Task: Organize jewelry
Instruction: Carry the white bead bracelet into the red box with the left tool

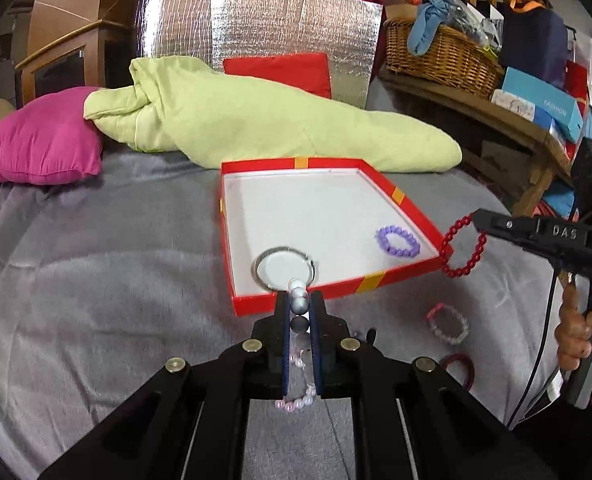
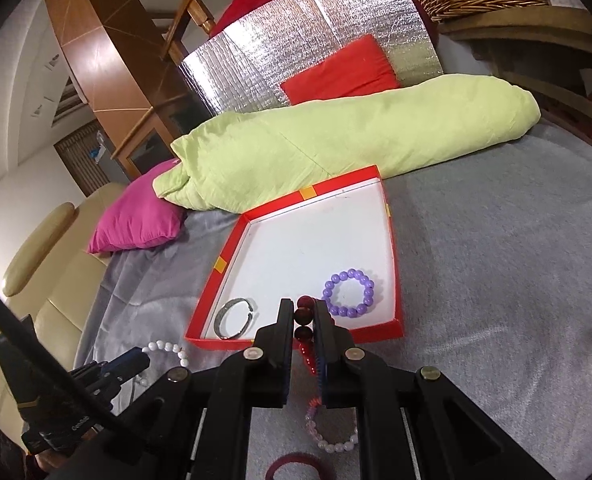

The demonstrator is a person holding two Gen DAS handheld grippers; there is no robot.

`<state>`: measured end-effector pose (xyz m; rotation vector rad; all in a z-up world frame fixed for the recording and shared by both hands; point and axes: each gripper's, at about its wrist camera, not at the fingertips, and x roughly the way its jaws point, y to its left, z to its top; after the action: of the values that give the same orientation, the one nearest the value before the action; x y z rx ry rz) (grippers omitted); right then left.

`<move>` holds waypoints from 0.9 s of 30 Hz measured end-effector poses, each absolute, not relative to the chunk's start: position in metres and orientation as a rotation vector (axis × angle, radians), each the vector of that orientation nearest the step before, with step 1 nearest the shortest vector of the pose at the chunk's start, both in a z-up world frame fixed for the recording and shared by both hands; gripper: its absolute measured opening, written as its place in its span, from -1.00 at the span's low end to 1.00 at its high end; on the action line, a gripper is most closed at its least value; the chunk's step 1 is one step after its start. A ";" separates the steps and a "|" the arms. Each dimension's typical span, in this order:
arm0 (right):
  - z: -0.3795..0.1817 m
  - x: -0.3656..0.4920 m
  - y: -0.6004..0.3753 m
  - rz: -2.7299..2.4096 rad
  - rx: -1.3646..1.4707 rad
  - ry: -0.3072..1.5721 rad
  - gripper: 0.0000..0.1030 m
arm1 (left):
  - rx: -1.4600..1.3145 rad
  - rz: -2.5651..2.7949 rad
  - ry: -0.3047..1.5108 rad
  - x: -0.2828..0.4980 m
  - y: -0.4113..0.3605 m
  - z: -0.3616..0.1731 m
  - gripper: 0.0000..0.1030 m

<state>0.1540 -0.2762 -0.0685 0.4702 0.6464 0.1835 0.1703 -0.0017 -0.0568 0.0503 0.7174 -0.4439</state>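
A red box (image 1: 228,240) with a white inside lies on the grey blanket (image 1: 95,280). In it are a silver bangle (image 1: 285,268) and a purple bead bracelet (image 1: 398,242). My left gripper (image 1: 299,296) is shut on a white pearl bracelet (image 1: 299,307), held just before the box's near rim. At the box's right corner my right gripper (image 1: 478,218) is shut on a red bead bracelet (image 1: 448,240). The right wrist view shows that right gripper (image 2: 304,308) pinching the red bead bracelet (image 2: 304,316) over the box's (image 2: 211,292) near edge. The left gripper (image 2: 135,358) and white pearl bracelet (image 2: 167,349) are low on the left.
A pink-and-white bead bracelet (image 1: 448,324) and a dark red bangle (image 1: 460,368) lie on the blanket to the right. Behind the box are a green quilt (image 1: 255,120), a magenta pillow (image 1: 39,144), a red cushion (image 1: 279,72) and a foil panel (image 1: 255,20). A wicker basket (image 1: 444,52) stands on a shelf.
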 end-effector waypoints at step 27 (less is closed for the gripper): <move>-0.081 0.256 -0.250 0.252 0.560 0.656 -0.79 | 0.062 -0.476 0.754 0.286 -0.062 -0.066 -0.81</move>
<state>0.2557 -0.2504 -0.0809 0.5599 0.6562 0.2525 0.2860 -0.0620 -0.0662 0.0622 0.7543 -0.4756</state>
